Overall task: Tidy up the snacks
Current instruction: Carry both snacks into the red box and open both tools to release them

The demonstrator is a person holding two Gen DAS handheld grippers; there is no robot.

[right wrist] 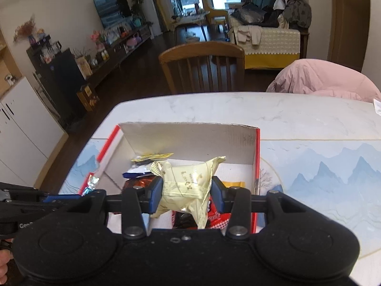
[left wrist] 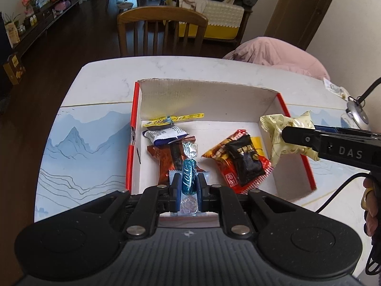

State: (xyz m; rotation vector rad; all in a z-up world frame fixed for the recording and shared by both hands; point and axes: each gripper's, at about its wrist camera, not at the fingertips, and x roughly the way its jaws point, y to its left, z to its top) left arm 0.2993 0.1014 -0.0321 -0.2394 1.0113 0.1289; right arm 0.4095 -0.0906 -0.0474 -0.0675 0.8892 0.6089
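One box: red-sided cardboard box (left wrist: pixel 269 100) with white inside, open-topped, mid-frame on the table (left wrist: pixel 102 76).
Box contents: yellow strip packet (left wrist: pixel 176 118) at upper left, white-and-blue packet (left wrist: pixel 164 135) below it, brown wrapper (left wrist: pixel 166 160), red-and-gold packet (left wrist: pixel 223 152) under a black sachet (left wrist: pixel 247 162).
Left gripper (left wrist: pixel 188 183): jaws nearly closed, clamping a teal twist-wrapped candy (left wrist: pixel 188 178) over the box's lower edge.
Right gripper (right wrist: pixel 187 191): partly closed, pinching a cream wrapped snack (right wrist: pixel 188 183) above the box.

Both cameras sit on the grippers, close above the near side of the red box (left wrist: pixel 295 133), looking down and forward. Both see the box (right wrist: pixel 256 157) and the wooden chair (left wrist: pixel 162 29) behind it.
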